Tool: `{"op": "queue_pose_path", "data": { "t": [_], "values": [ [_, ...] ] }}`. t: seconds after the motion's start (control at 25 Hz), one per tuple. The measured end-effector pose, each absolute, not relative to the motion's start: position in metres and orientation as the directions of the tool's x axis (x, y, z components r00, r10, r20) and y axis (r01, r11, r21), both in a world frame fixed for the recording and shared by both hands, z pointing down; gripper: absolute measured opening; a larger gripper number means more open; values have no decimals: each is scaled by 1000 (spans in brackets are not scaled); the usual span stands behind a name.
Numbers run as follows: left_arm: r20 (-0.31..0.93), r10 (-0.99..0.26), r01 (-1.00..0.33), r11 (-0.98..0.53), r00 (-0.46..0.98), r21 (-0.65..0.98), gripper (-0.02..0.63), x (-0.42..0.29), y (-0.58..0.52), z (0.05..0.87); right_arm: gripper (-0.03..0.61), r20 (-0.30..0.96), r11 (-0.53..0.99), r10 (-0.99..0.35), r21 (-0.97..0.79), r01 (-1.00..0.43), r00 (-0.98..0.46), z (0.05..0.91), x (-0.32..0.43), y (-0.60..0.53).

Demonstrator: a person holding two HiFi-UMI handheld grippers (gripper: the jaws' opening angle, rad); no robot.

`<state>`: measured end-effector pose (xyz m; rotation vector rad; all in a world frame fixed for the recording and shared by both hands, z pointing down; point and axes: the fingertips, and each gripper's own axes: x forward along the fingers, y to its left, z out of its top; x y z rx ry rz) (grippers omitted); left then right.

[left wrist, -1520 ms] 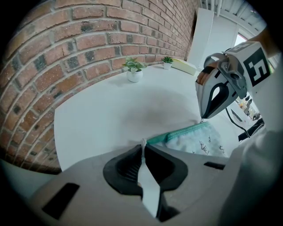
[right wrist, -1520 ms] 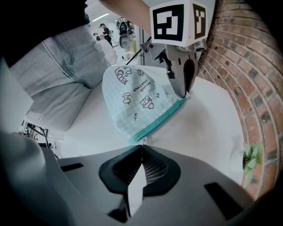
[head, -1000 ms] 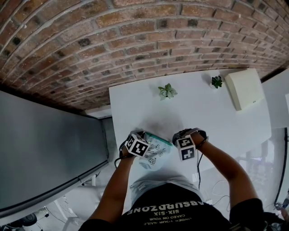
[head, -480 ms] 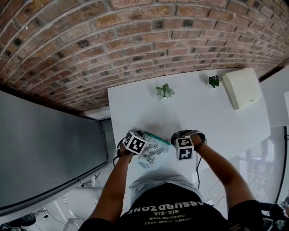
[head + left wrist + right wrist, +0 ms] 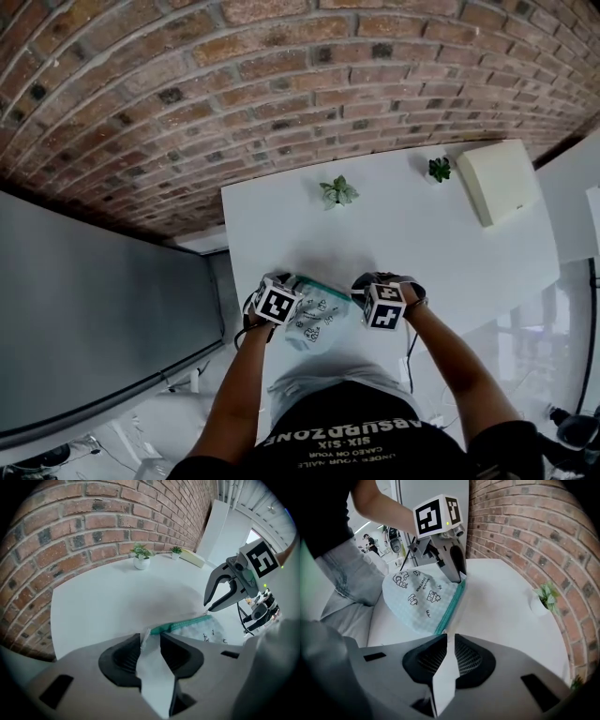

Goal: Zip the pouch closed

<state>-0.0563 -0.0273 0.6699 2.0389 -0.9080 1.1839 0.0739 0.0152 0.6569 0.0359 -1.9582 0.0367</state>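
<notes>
A pale blue pouch with cartoon prints and a teal zipper lies at the near edge of the white table. My left gripper is at the zipper's left end. Its jaws are opening, and the pouch's whitish end tab sits loose in the gap. My right gripper is at the zipper's other end. Its jaws are opening too, with a narrow gap, and the zipper's end lies just past the tips. Each gripper also shows in the other's view: the right gripper with its fingers apart, the left gripper pointing down at the pouch.
Two small potted plants and a cream box stand at the table's far side, along the brick wall. The person's legs are close behind the pouch. A grey panel lies left of the table.
Both grippers' jaws have come apart from a tight grip on the pouch's ends. The right gripper's marker cube has rolled a little. The pouch stays where it was.
</notes>
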Motion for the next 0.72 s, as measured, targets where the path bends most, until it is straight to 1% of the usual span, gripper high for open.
{"op": "queue_pose_path", "data": {
  "t": [0.16,0.32,0.48,0.6,0.72],
  "values": [
    [873,-303,-815,-556,382,164,132,-57,-33,659,48,894,987,-46,-29,-158,-447,646,69,8],
    [852,-347,-825,-542,391,158,135,-58,-39,647,72,854,959,-111,-43,-281,-509,634,64,-2],
    [821,-400,-830,-538,407,150,135,-58,-43,633,71,804,908,-196,-68,-413,-562,620,61,-9],
    [798,-435,-833,-533,417,144,135,-55,-43,618,71,743,849,-279,-106,-518,-608,601,57,-14],
    [769,-473,-838,-525,430,146,133,-52,-43,602,71,687,797,-365,-118,-593,-628,581,56,-19]
  ]
}}
